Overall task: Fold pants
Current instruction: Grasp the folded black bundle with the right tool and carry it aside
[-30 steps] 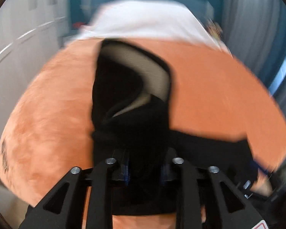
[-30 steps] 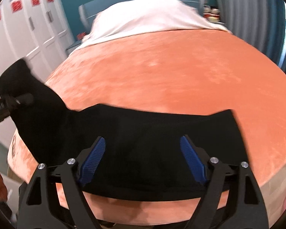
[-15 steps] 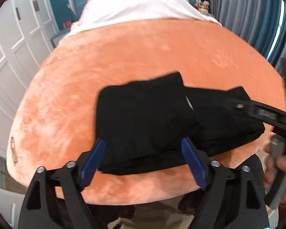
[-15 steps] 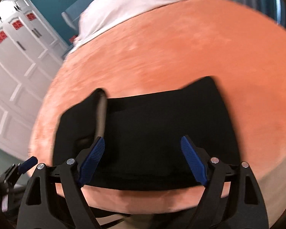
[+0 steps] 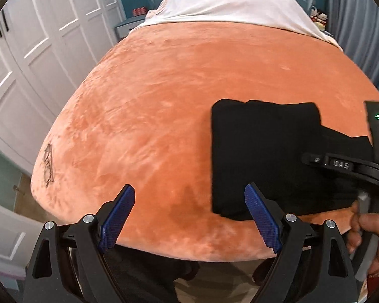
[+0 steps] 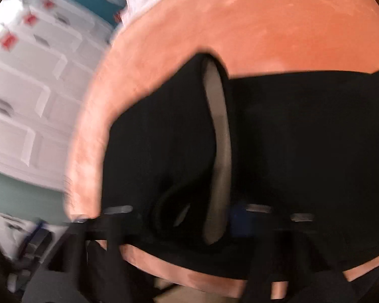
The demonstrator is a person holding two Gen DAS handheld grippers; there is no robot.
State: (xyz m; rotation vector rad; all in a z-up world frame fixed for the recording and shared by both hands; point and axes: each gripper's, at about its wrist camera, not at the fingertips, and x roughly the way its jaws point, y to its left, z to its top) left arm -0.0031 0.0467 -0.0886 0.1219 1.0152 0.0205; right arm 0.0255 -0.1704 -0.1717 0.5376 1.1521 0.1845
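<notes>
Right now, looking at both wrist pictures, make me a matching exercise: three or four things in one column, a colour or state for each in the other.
Things:
1. folded pants
2. plush bed cover
3. panelled wardrobe doors
4. left gripper

Descriptions:
A. orange
B. jaws wide, nothing between them
C. black
D. white

Pairs: 1-C, 2-A, 3-D, 4-B

One pair of black pants (image 5: 265, 156) folded on my one orange bed (image 5: 164, 96), my two grippers, left (image 5: 189, 217) and right (image 5: 310, 157), one white pillow (image 5: 230, 0)
</notes>
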